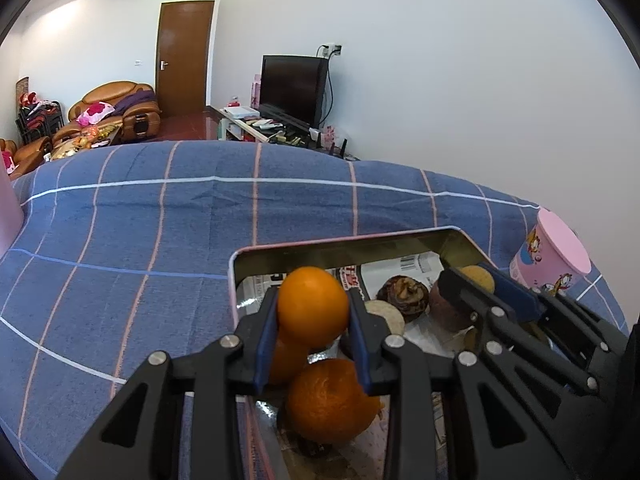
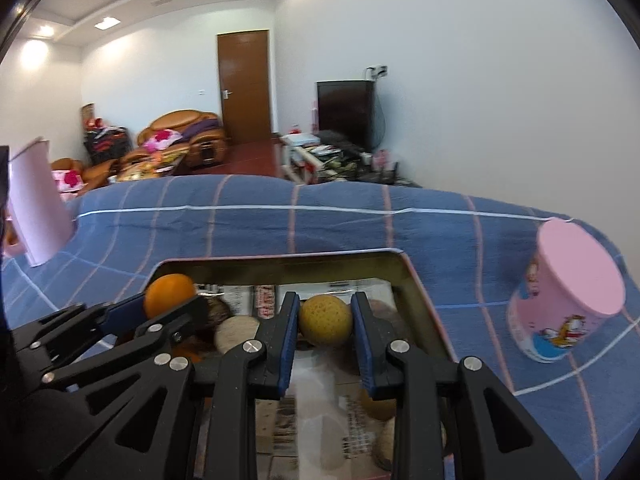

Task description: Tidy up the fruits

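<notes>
Both claws were loaded over the metal tin [image 1: 460, 240], which sat on the blue checked cloth [image 1: 160, 240] covering the worktop. The left claw [image 1: 313, 340] was clamped on an orange [image 1: 313, 306], its blue pads pressing both sides, fruit held above the tin's left end. The right claw [image 2: 325, 344] was closed on a yellow fruit [image 2: 326, 320], also above the tin.

Inside the tin, on printed paper lining: a second orange [image 1: 328, 400] beneath the left claw, a dark brown fruit [image 1: 402, 294], a pale round one [image 1: 390, 316], and others partly hidden.

A pink cartoon-print cup [image 2: 568, 292] stood on the cloth just right of the tin.

Judgement: sorting was in mid-course. Two fruits in hand, several remaining in the tin; destinations not evident.
</notes>
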